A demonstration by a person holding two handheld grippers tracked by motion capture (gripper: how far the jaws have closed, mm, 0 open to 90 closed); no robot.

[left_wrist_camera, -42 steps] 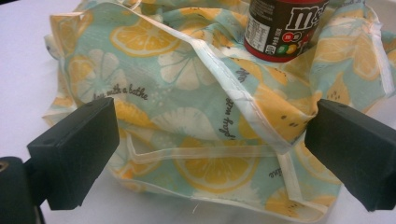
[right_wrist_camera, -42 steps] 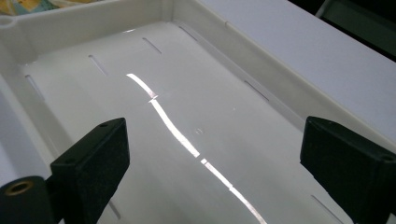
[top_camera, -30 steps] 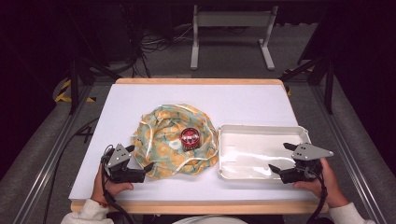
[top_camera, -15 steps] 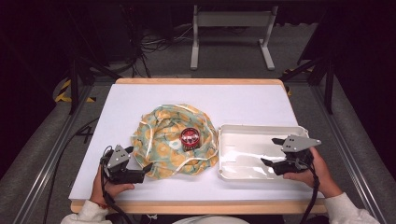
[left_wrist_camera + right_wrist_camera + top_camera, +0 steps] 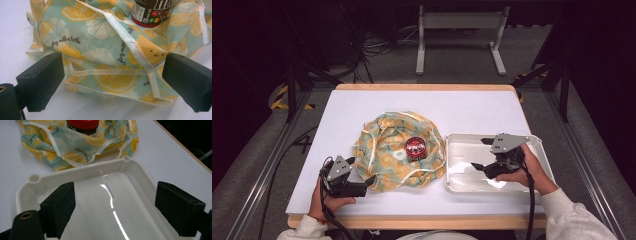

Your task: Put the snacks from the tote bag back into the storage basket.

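The big white table (image 5: 362, 107) holds a lemon-print cloth bag (image 5: 387, 150) in the middle and a white tray (image 5: 452, 145) just to its right. A small jar with a red lid (image 5: 415, 146) sits inside the bag.

The right gripper (image 5: 479, 153) hangs over the tray. Its jaws are wide apart and hold nothing. They closed a lot, then have just been opening again. A second ago it was near the tray's right edge; now it is farther left, toward the bag.

The left gripper (image 5: 371, 181) has not moved. Its jaws are wide apart around the bag's near left edge, not squeezing it.

The bag lies crumpled and open, blue-green with yellow lemon slices.
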